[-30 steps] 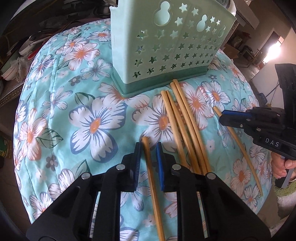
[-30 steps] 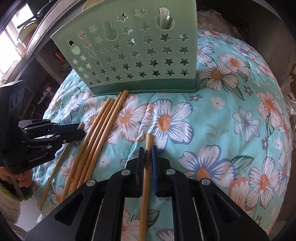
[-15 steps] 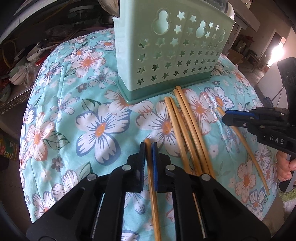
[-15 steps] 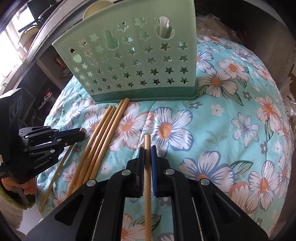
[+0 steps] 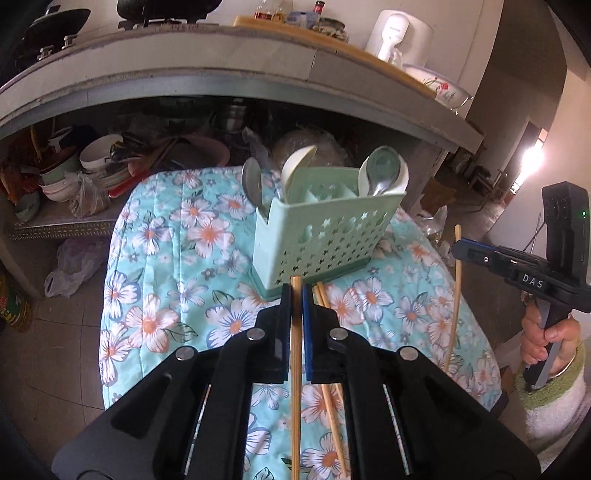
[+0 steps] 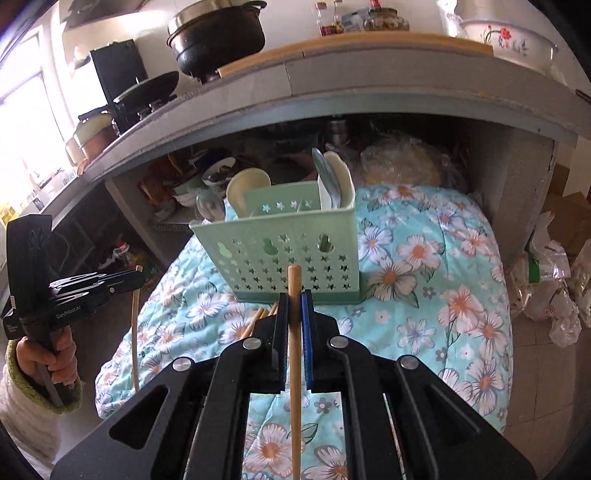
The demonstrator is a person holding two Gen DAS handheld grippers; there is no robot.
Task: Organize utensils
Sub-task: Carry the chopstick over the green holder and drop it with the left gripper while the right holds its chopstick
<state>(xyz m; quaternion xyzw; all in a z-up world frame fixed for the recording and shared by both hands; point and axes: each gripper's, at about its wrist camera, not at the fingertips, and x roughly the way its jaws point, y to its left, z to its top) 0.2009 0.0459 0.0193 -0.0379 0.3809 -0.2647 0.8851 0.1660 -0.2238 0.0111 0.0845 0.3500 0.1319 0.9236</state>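
Note:
A mint green perforated utensil caddy [image 5: 325, 240] [image 6: 288, 254] stands on the floral quilted cloth [image 5: 166, 266] [image 6: 443, 295], holding spoons. My left gripper [image 5: 295, 291] is shut on a wooden chopstick [image 5: 295, 369], lifted above the cloth in front of the caddy. My right gripper [image 6: 294, 297] is shut on another wooden chopstick [image 6: 294, 350], also lifted. Each gripper shows in the other's view with its chopstick hanging nearly upright: right gripper [image 5: 456, 249], left gripper [image 6: 142, 275]. Several loose chopsticks [image 5: 327, 387] [image 6: 258, 319] lie on the cloth.
A grey counter shelf [image 5: 221, 81] overhangs behind the caddy, with bowls [image 5: 99, 155] stacked under it. Pots [image 6: 218, 33] and a floral basin [image 6: 506, 37] sit on top. Plastic bags [image 6: 554, 295] lie on the floor at right.
Both grippers rose well above the cloth, each lifting its chopstick. The caddy now looks smaller and farther, with its open top and spoons visible.

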